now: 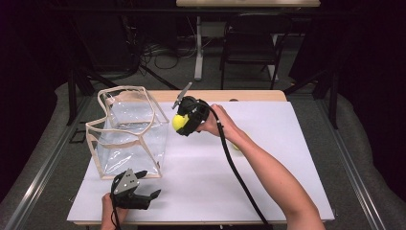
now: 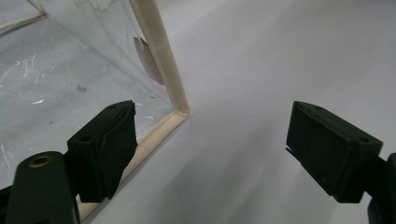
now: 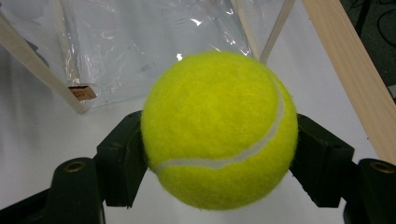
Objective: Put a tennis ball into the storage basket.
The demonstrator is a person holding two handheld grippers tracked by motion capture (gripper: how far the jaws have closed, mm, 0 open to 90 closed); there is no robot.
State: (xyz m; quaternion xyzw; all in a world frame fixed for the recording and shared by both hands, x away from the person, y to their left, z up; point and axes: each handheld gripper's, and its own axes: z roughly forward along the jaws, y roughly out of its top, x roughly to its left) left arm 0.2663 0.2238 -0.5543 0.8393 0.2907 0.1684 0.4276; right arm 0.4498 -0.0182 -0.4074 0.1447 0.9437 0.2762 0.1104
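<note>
Right gripper view: right gripper (image 3: 219,154) had its jaws clamped on a fuzzy yellow-green tennis ball (image 3: 219,130), one pad on each side, held above the white table (image 3: 42,154) just beside the clear plastic bag with beige trim (image 3: 140,42). Left gripper (image 2: 210,144) stood wide open, empty, at the bag's lower corner.

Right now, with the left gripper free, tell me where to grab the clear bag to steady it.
Take the clear bag by its stiff beige corner edge nearest the left gripper, coming from the front; the film walls look floppy.
</note>
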